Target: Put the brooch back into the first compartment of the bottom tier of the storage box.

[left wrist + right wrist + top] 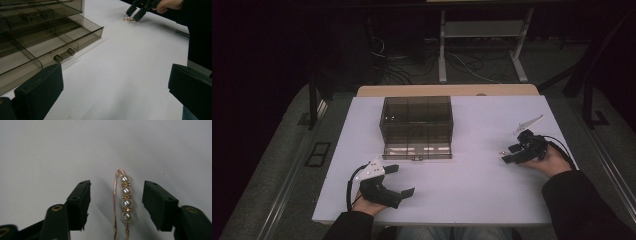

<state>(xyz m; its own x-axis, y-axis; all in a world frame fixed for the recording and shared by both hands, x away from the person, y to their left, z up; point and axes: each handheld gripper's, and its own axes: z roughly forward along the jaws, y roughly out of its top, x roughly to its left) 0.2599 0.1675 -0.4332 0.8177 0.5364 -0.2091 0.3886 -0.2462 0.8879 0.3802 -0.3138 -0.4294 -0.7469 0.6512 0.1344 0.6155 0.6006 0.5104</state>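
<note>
A smoky clear drawer box [416, 121] stands at the far middle of the white table [472, 185], its bottom drawer [417, 151] pulled out toward the person. The high view shows the dividers inside the box, but whether anything lies in them I cannot tell. The left gripper view comes closer: the open drawer's [37, 53] visible compartments look bare, and it has a dark bar handle [64, 55] on its front. The left gripper [396, 181] rests at the near left, jaws wide apart with nothing between them. The right gripper [507, 154] sits at the right side of the table, well apart from the box. In the high view the pin [501, 152] is a mere glint at its tips; the right gripper view shows a gold pin [122, 202] with four pearls, lying flat on the table between the jaws, which stand apart on either side without touching it.
</note>
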